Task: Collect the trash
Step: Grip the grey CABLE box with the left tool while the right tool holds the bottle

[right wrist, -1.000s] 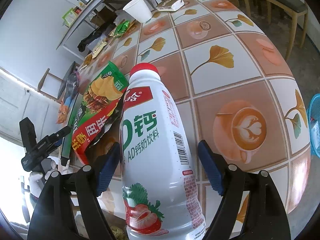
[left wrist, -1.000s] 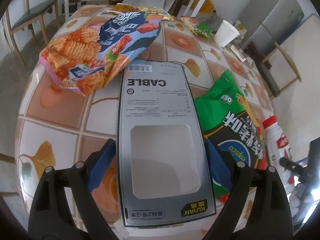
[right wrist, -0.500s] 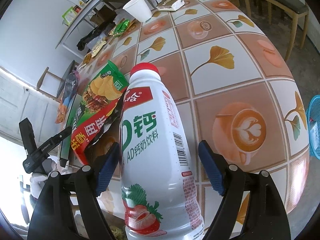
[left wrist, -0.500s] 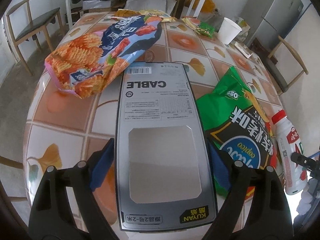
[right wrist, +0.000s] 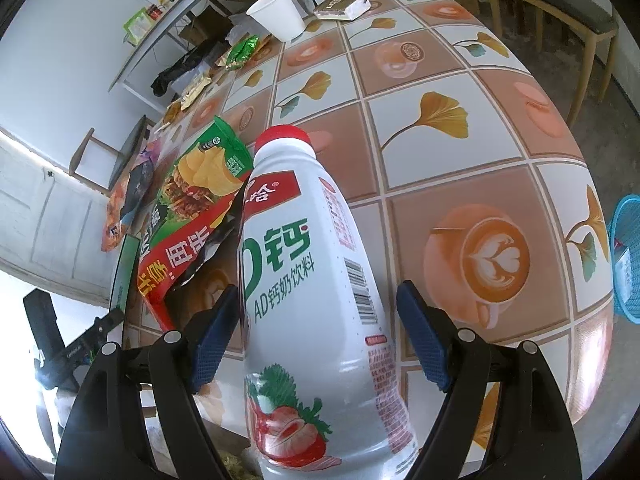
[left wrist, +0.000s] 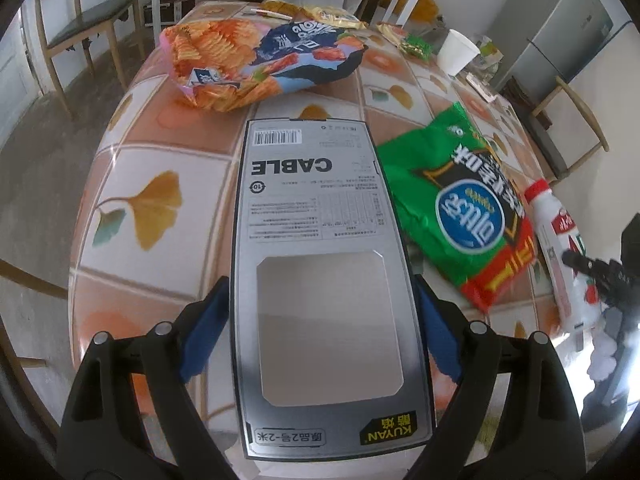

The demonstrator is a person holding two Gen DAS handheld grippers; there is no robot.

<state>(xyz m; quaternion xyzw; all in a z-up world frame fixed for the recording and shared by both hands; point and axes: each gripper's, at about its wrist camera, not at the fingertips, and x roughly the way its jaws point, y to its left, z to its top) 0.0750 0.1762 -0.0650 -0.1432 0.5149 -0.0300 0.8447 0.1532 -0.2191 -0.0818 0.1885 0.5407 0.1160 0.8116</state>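
My left gripper (left wrist: pixel 320 332) is shut on a flat grey cable box (left wrist: pixel 316 240) and holds it lifted over the near end of the tiled table (left wrist: pixel 160 160). My right gripper (right wrist: pixel 318 332) is shut on a white milk-drink bottle (right wrist: pixel 312 288) with a red cap, tilted slightly left, above the table (right wrist: pixel 480 160). The bottle also shows at the right of the left wrist view (left wrist: pixel 560 248). A green snack bag (left wrist: pixel 460 208) lies right of the box, also in the right wrist view (right wrist: pixel 196 196). An orange and blue chip bag (left wrist: pixel 256 60) lies beyond the box.
A white paper cup (right wrist: pixel 276 16) and a small flat packet (right wrist: pixel 340 7) stand at the table's far end, with small wrappers (left wrist: pixel 412 40) nearby. A blue basket (right wrist: pixel 626 260) sits off the table's right edge. Wooden chairs (left wrist: pixel 80 40) stand around the table.
My left gripper has lifted and pulled back with the cable box, away from the chip bag; more table shows. My right gripper still holds the bottle, nearly unmoved.
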